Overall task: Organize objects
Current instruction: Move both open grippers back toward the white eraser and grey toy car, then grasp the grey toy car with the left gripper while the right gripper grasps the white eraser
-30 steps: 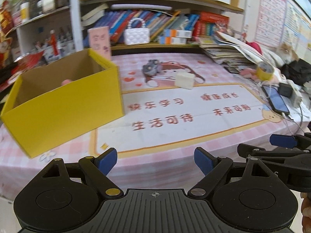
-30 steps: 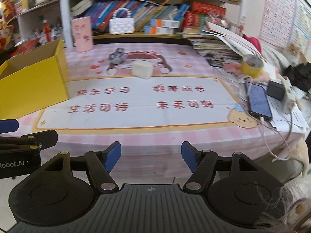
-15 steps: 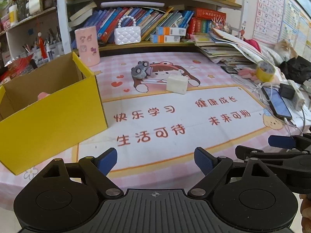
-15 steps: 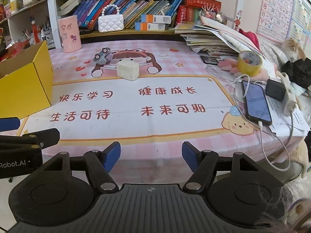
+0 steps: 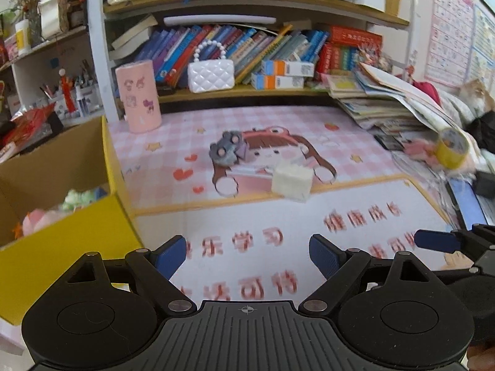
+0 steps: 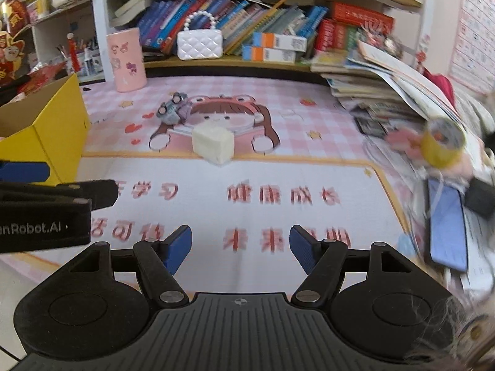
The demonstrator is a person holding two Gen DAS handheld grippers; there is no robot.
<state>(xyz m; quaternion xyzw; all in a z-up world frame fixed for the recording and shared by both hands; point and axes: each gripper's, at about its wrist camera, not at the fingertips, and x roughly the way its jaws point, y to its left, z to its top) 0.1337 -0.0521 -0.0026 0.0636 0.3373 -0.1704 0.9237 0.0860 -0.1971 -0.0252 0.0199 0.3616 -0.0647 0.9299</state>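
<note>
A cream-white cube [image 5: 291,183] sits on the pink printed mat, also in the right wrist view [image 6: 213,142]. A small grey toy car [image 5: 225,151] lies just behind it to the left, seen too in the right wrist view [image 6: 173,112]. A yellow cardboard box [image 5: 92,241] at the left holds soft toys [image 5: 72,199]; its corner shows in the right wrist view [image 6: 57,130]. My left gripper [image 5: 247,259] and right gripper [image 6: 240,249] are both open and empty, above the mat's front part, short of the cube.
A pink cylinder [image 5: 138,95] and a white purse [image 5: 211,75] stand at the back by the bookshelf. A stack of magazines [image 5: 386,105], a yellow tape roll [image 5: 450,148] and a phone [image 6: 447,235] with cables crowd the right side.
Both grippers have moved forward over the table toward the cube and toy car, which appear larger. The yellow box has slid toward the left edge of both views. Jaws stay open.
</note>
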